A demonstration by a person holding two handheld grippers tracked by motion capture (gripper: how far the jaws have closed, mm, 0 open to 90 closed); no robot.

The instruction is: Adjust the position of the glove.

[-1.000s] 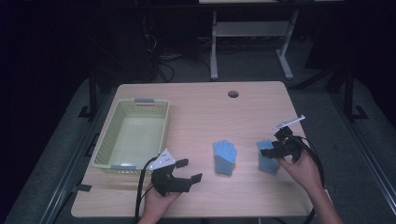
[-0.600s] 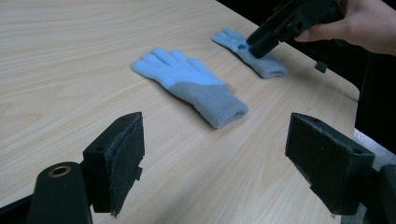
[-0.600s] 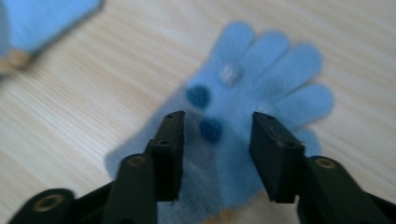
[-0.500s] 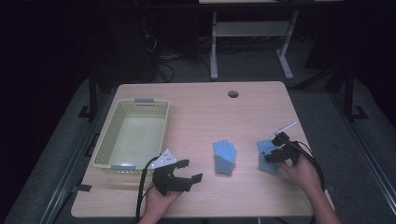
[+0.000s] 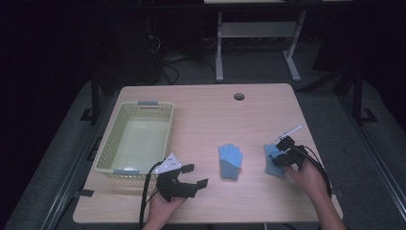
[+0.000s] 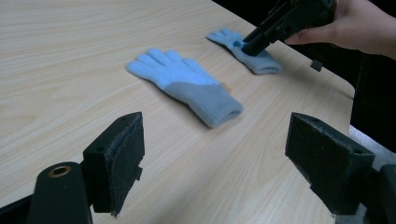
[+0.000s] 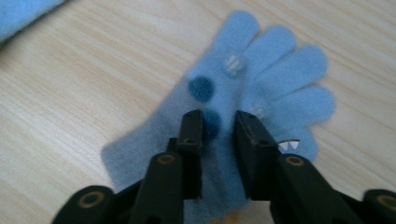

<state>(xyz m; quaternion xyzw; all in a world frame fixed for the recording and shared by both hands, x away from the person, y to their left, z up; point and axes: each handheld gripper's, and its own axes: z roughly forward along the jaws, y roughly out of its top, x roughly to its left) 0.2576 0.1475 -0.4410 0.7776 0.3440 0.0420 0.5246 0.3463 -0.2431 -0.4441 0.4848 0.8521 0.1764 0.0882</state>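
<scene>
The right gripper [image 7: 217, 128] is pinching a fold of the right-hand blue glove [image 5: 273, 160], jaws nearly closed; lifting looks next. The left gripper [image 5: 191, 176] is waiting, jaws wide, before the basket [image 5: 108, 148].

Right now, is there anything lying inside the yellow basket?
No, in the high view the basket shows only its bare pale floor, while both blue gloves lie out on the table.

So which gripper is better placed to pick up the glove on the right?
The right gripper: its jaws already pinch the dotted glove. The left gripper sits open, away from it.
</scene>
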